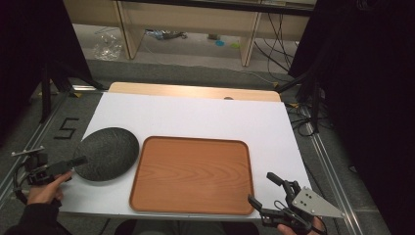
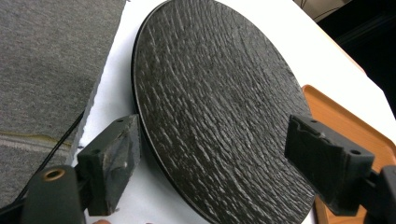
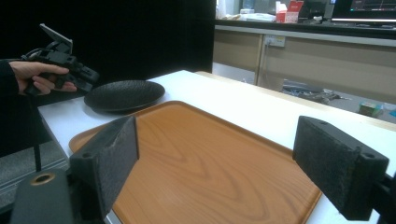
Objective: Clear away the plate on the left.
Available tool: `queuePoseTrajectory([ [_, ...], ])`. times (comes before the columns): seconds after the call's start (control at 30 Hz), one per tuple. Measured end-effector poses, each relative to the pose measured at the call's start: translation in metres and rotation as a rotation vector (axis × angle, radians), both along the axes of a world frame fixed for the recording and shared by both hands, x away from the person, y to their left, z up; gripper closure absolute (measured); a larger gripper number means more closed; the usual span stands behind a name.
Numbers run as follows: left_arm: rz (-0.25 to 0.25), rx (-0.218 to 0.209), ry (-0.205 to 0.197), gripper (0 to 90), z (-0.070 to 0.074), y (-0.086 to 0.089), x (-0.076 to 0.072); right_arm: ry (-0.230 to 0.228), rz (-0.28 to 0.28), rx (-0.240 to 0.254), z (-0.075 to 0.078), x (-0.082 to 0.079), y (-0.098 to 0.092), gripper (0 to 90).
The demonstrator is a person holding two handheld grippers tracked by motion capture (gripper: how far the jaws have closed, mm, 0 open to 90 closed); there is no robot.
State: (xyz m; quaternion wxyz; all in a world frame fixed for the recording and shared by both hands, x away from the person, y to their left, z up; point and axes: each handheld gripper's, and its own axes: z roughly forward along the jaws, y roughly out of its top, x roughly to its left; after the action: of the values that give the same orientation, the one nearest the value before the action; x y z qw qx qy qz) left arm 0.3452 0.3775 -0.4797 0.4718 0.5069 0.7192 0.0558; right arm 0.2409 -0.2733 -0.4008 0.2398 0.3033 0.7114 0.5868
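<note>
White-topped desk (image 1: 195, 115), wood edge showing along its far side. Rectangular orange-brown wooden tray (image 1: 193, 175) sits centre-near, empty, flat. Round dark grey textured stone-look plate (image 1: 106, 153) lies flat at the tray's 9 o'clock, just beside its left rim, near the desk's left edge; I can't tell whether the two touch.

Left gripper (image 1: 73, 163) at the plate's 8 o'clock, held by the left hand (image 1: 45, 190). In the left gripper view its jaws are spread wide, released, with the plate's near rim between them; neither pad looks pressed on it.

Right gripper (image 1: 266, 188) off the tray's near-right corner, around 5 o'clock, with the grey three-cornered plate on top. Jaws wide apart, holding nothing, pointed across the tray. Nothing lies between it and the tray.

Surroundings: grey carpet floor (image 1: 195, 68), black tape mark reading "5" (image 1: 67, 128) on it at the desk's 9 o'clock. Light wood shelving frame (image 1: 191, 24) at 12 o'clock, clear plastic bag (image 1: 108, 46) and loose black cables (image 1: 276, 41) on the floor near it. Black curtains on both sides.
</note>
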Motion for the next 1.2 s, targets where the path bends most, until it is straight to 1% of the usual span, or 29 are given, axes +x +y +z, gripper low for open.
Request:
queuePoseTrajectory([
  [0.07,-0.002,-0.001,-0.002,19.0,0.000,0.000,0.000,0.002,0.000,0.000,0.000,0.000,0.000,15.7],
  [0.2,-0.007,0.003,0.015,19.1,-0.002,-0.001,0.001,0.002,0.001,-0.001,0.000,0.000,0.000,15.7],
  [0.23,-0.010,-0.002,0.025,19.1,-0.004,0.000,0.002,0.002,0.001,-0.001,0.000,0.000,0.000,15.7],
  [0.27,-0.010,-0.002,0.025,19.1,-0.004,0.000,0.002,0.002,0.001,-0.001,0.000,0.000,0.000,15.7],
  [0.33,-0.014,-0.004,0.037,19.2,-0.006,-0.001,0.003,0.004,0.003,-0.001,0.000,0.000,0.000,15.7],
  [0.4,-0.020,0.008,0.057,19.3,-0.007,-0.002,0.004,0.004,0.002,-0.004,0.000,0.000,0.000,15.7],
  [0.43,-0.026,0.004,0.058,19.6,-0.008,-0.002,0.005,0.000,0.005,-0.006,0.000,0.000,0.000,15.7],
  [0.5,-0.025,-0.036,0.056,20.3,-0.009,-0.002,0.006,0.004,0.007,-0.007,0.000,0.000,0.000,15.7],
  [0.53,-0.026,-0.052,0.058,20.5,-0.010,-0.002,0.006,-0.005,0.009,-0.008,0.000,0.000,0.000,15.7],
  [0.57,-0.034,-0.061,0.066,20.6,-0.011,-0.003,0.007,0.006,0.005,-0.005,0.000,0.000,0.001,15.7],
  [0.6,-0.034,-0.061,0.066,20.7,-0.011,-0.003,0.007,-0.007,0.008,-0.007,0.000,0.001,0.000,15.7],
  [0.63,-0.038,-0.067,0.070,20.7,-0.012,-0.004,0.008,-0.007,0.008,-0.007,0.000,0.001,0.000,15.7],
  [0.73,-0.034,-0.101,0.073,21.7,-0.015,-0.004,0.008,-0.003,0.009,-0.008,0.000,0.000,0.000,15.7],
  [0.77,-0.033,-0.111,0.073,22.2,-0.016,-0.003,0.008,-0.010,0.015,0.007,-0.001,0.001,0.001,15.7],
  [0.8,-0.032,-0.128,0.074,22.2,-0.017,-0.003,0.008,-0.010,0.015,0.007,-0.001,0.001,0.001,15.7],
  [0.87,-0.034,-0.139,0.075,22.3,-0.018,-0.004,0.008,-0.014,0.023,0.002,-0.001,0.002,0.002,15.7],
  [0.9,-0.014,-0.188,0.073,22.7,-0.020,-0.003,0.008,-0.030,0.014,-0.007,-0.001,0.002,0.001,15.7],
  [0.93,-0.014,-0.188,0.073,23.4,-0.020,-0.003,0.008,-0.030,0.014,-0.007,-0.001,0.002,0.001,15.7],
  [0.97,-0.002,-0.220,0.068,24.9,-0.022,-0.001,0.007,-0.029,0.018,-0.004,-0.001,0.003,0.002,15.7],
  [1.03,0.014,-0.256,0.058,26.2,-0.025,0.000,0.006,-0.031,0.025,0.003,-0.001,0.003,0.003,15.7],
  [1.07,0.021,-0.265,0.060,29.4,-0.026,0.001,0.005,-0.024,0.017,-0.011,-0.001,0.002,0.002,15.7],
  [1.1,0.027,-0.284,0.054,29.4,-0.027,0.002,0.004,-0.024,0.017,-0.011,-0.001,0.002,0.002,15.7],
  [1.13,0.041,-0.294,0.054,30.9,-0.028,0.002,0.004,-0.026,0.018,-0.008,-0.001,0.002,0.002,15.7],
  [1.17,0.058,-0.296,0.055,33.5,-0.028,0.001,0.003,-0.026,0.019,-0.009,-0.001,0.002,0.002,15.7],
  [1.2,0.059,-0.296,0.055,35.7,-0.029,0.002,0.002,-0.025,0.019,-0.009,-0.001,0.002,0.002,15.7],
])
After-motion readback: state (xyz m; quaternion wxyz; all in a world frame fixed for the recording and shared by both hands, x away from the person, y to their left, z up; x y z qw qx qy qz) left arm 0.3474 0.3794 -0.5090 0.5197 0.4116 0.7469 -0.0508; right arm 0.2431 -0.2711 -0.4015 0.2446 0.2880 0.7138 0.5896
